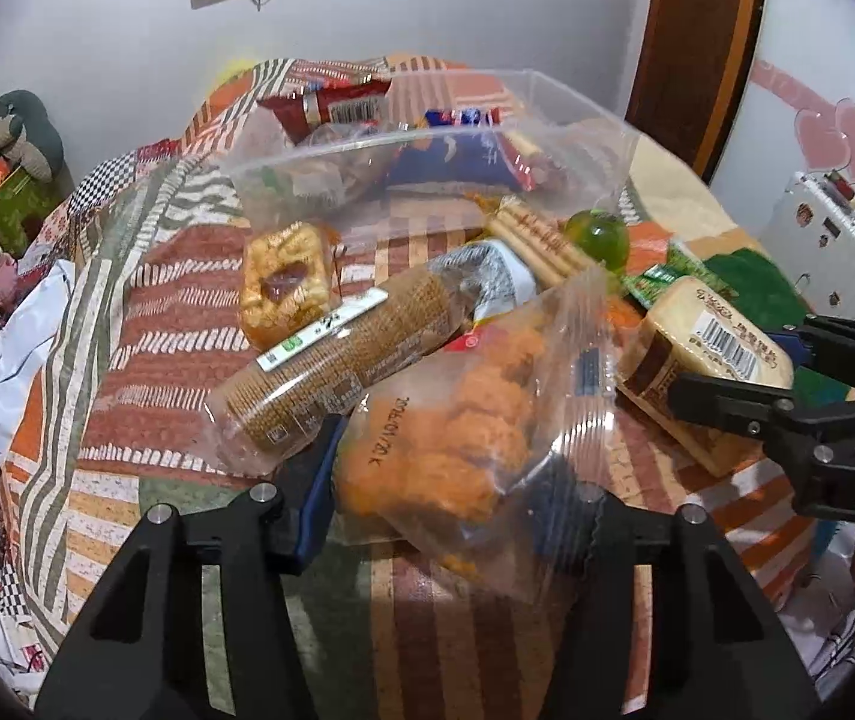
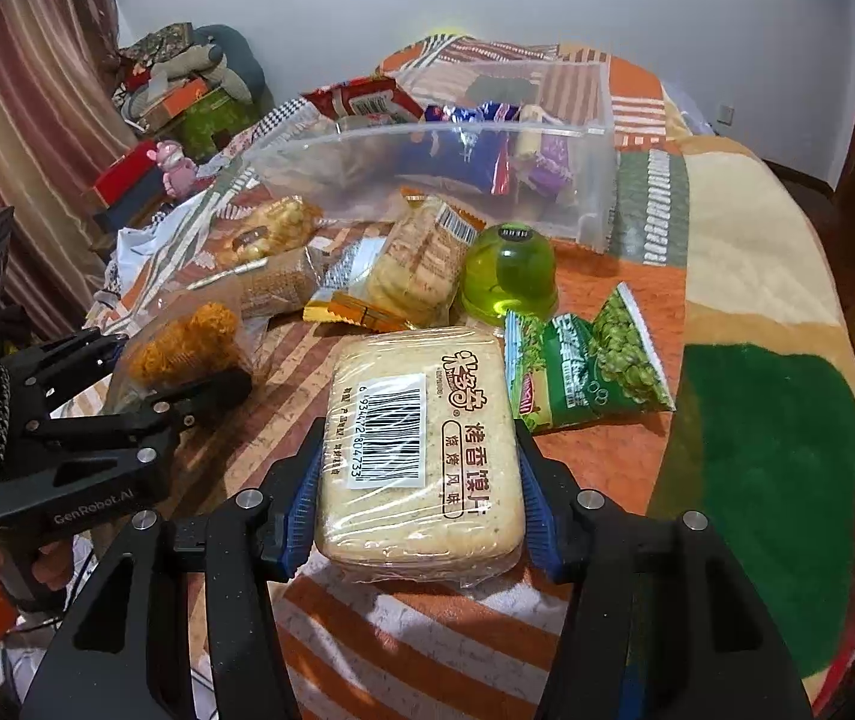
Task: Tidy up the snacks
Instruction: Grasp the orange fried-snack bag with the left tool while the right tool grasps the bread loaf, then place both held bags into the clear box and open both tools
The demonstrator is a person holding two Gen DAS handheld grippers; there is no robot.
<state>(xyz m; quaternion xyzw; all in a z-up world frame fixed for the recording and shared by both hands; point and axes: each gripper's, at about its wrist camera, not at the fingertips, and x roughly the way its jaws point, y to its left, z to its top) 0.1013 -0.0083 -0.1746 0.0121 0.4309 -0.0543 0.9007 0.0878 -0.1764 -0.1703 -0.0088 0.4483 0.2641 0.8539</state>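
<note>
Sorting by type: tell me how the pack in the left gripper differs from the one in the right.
The orange snack bag is loose, crinkled, clear film around lumpy pieces; the bread-slice pack is a firm, pale, tightly wrapped block with a barcode label. Left gripper and right gripper each clamp theirs from both sides.

The right gripper (image 2: 421, 495) clamps the wrapped bread pack (image 2: 418, 450) on both long sides. At one o'clock lies the green pea packet (image 2: 583, 366); at twelve, the green jelly cup (image 2: 508, 276). The left gripper (image 2: 178, 372) pinches the orange snack bag (image 2: 187, 342) at nine o'clock.

The cracker pack (image 2: 418, 450) carries a barcode numbered 6 934472 804733 and the words 烤香馍片. "GenRobot.AI" stands on the left gripper (image 2: 211, 390), and "DAS" on the right gripper (image 1: 745, 375).
</note>
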